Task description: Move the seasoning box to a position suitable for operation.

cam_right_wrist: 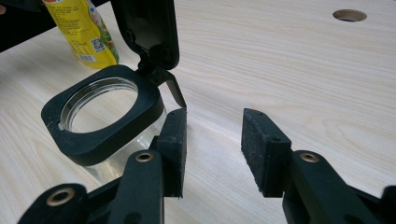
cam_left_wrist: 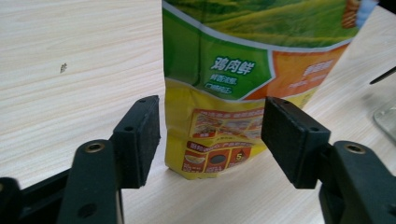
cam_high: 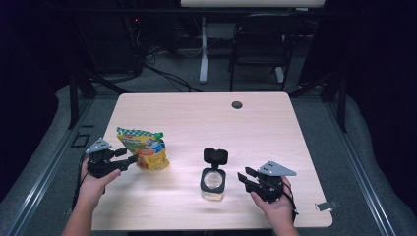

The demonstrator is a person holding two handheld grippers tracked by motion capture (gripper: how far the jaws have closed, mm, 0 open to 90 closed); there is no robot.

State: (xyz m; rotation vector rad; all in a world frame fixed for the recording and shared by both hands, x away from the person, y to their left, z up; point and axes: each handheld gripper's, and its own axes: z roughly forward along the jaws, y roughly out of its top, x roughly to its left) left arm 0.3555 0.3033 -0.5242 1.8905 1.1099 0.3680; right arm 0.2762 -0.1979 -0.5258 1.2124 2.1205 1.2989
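A yellow and green snack pouch (cam_high: 145, 150) stands upright on the left of the wooden table (cam_high: 255, 132). My left gripper (cam_high: 129, 156) is level with its base, coming in from the left. In the left gripper view the pouch (cam_left_wrist: 233, 84) stands just beyond the open gripper (cam_left_wrist: 210, 135), and the pads do not press on it. A clear glass jar (cam_high: 213, 183) with a black square collar stands at the centre front, its hinged black lid (cam_high: 215, 156) flipped up. My right gripper (cam_high: 244, 174) is open to the right of the jar (cam_right_wrist: 100, 135), with nothing between its fingers.
A round cable hole (cam_high: 237, 104) sits near the table's far edge. A small metal piece (cam_high: 325, 206) lies at the front right corner. Beyond the table are a dark chair (cam_high: 258, 44) and a desk leg on the floor.
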